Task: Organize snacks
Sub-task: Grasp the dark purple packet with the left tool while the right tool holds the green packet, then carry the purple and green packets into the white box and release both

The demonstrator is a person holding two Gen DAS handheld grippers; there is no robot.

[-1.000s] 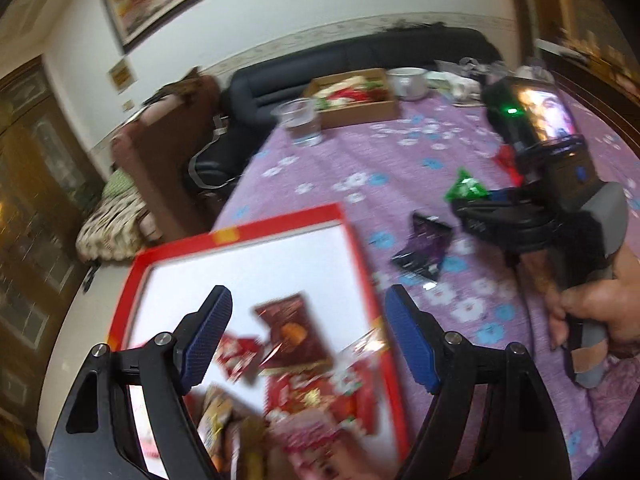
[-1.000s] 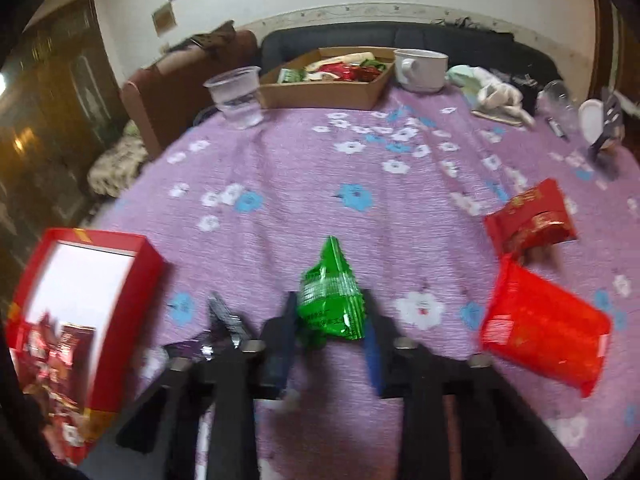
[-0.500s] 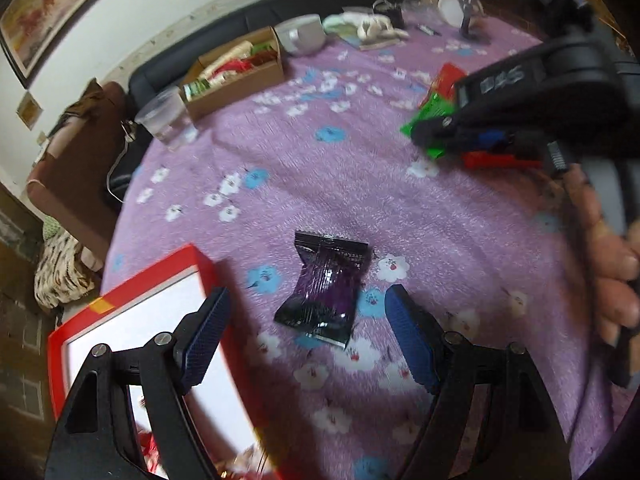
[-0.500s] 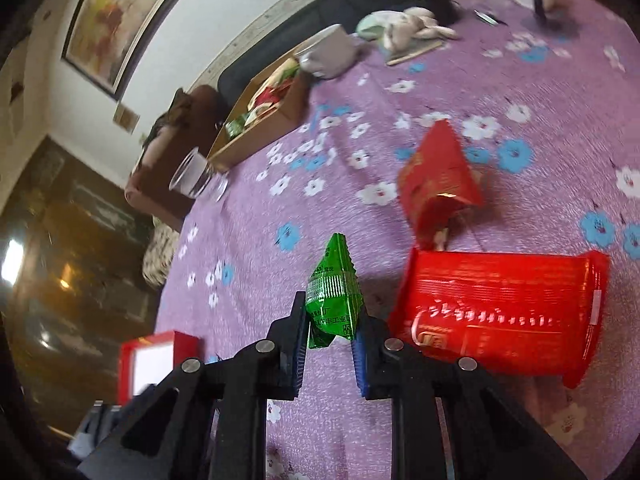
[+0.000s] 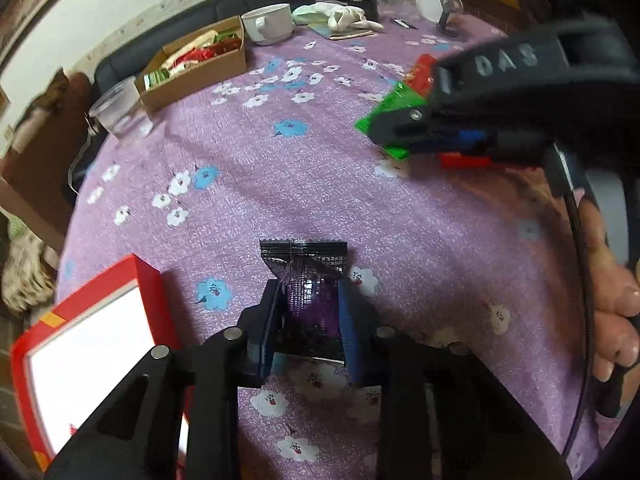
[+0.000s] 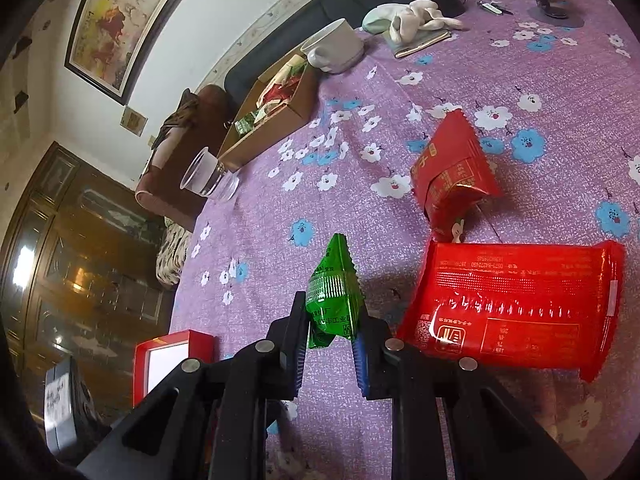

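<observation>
My left gripper [image 5: 310, 312] is shut on a dark purple snack packet [image 5: 310, 280] lying on the purple flowered tablecloth [image 5: 260, 184]. The red box [image 5: 92, 344] with a white inside stands just to its left. My right gripper [image 6: 330, 320] is shut on a green snack packet [image 6: 332, 296] and holds it above the cloth; it also shows in the left wrist view [image 5: 404, 128] with the green packet [image 5: 390, 114]. A large red packet [image 6: 516, 304] and a smaller red packet [image 6: 448, 172] lie to the right of it.
A cardboard box of snacks [image 5: 192, 64], a clear plastic cup [image 5: 120, 114] and a white mug [image 5: 270, 24] stand at the far side. A white cloth [image 6: 416, 20] and small items lie at the back right. The red box also shows at lower left in the right wrist view [image 6: 172, 356].
My left gripper swung from over the red box to the purple packet and closed on it. My right gripper kept hold of the green packet and moved it toward the red packets.
</observation>
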